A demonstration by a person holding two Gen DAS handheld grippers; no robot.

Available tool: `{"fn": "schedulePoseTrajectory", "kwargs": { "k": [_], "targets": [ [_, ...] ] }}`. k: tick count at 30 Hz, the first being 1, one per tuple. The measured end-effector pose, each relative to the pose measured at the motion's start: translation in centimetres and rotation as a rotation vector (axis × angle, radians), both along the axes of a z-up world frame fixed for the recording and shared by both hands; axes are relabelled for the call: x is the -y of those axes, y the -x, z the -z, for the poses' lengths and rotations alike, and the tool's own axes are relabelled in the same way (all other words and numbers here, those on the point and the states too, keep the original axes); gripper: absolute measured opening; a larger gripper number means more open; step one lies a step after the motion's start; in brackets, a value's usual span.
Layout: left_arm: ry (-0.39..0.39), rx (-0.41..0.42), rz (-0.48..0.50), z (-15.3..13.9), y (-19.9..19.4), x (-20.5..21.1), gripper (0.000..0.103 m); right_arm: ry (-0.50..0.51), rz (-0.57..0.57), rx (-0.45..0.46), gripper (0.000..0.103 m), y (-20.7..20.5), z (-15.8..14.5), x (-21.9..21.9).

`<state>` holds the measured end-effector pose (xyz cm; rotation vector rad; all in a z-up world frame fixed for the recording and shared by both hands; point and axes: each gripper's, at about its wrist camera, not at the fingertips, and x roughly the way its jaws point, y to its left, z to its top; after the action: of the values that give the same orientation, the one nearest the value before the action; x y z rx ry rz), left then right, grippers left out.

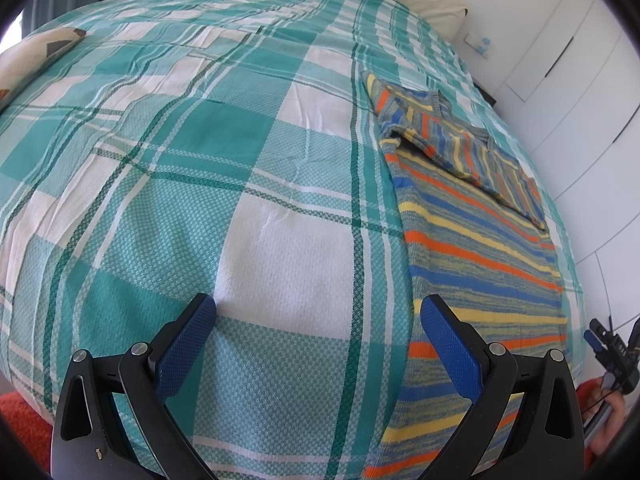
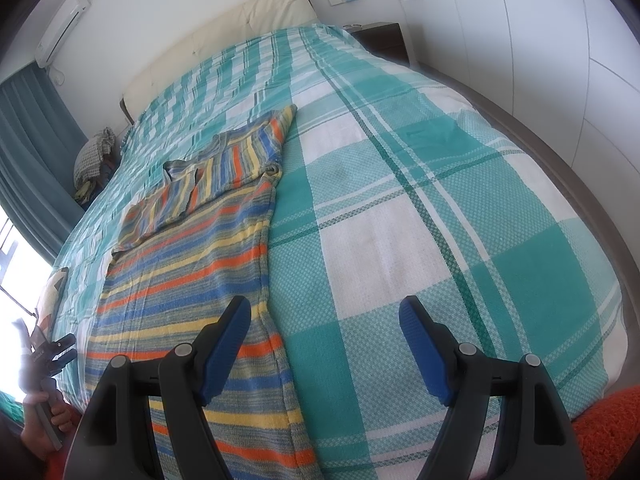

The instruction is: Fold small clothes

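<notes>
Nearest the lenses, both pairs of tongs are seen spread wide with nothing between the blue pads. From the left wrist view, the left gripper (image 1: 318,312) is held above the checked bedspread (image 1: 200,200), and its right-hand pad (image 1: 448,344) overlaps the near left edge of the striped sweater (image 1: 480,248), though contact with the knit cannot be told. From the right wrist view, the right gripper (image 2: 324,316) is held over the near right edge of the same striped sweater (image 2: 192,280); its left-hand pad (image 2: 226,344) is seen above the stripes and the other pad over bare bedspread (image 2: 440,200). The garment is thus laid between the two tools, lengthwise along the bed, its hem toward the cameras. Farther up, both sleeves are seen folded inward across the chest, one upon the other. At the picture edges, each gripper is caught in the other's view, gripped by a hand (image 2: 44,420). Beyond the sweater, a cream headboard (image 2: 260,16) and white wardrobe doors (image 2: 560,40) are visible.
</notes>
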<state>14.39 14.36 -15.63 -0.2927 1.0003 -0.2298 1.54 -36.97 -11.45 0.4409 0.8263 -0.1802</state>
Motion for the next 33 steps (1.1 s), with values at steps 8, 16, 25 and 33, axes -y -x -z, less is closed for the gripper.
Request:
{"fn": "schedulePoseTrajectory", "kwargs": {
  "k": [8, 16, 25, 33],
  "targets": [
    [0.008, 0.0, -0.007, 0.0, 0.08, -0.24, 0.102, 0.0, 0.0, 0.0, 0.076, 0.0, -0.02, 0.01],
    [0.012, 0.0, -0.01, -0.05, 0.07, -0.43, 0.102, 0.0, 0.001, 0.0, 0.076, 0.0, -0.04, 0.01],
    [0.012, -0.001, -0.01, -0.04, 0.12, -0.41, 0.102, -0.001, 0.0, 0.001, 0.076, 0.0, -0.05, 0.0],
    [0.011, -0.001, -0.009, -0.06, 0.11, -0.38, 0.102, -0.001, 0.0, 0.001, 0.076, 0.0, -0.06, 0.0]
  ]
}}
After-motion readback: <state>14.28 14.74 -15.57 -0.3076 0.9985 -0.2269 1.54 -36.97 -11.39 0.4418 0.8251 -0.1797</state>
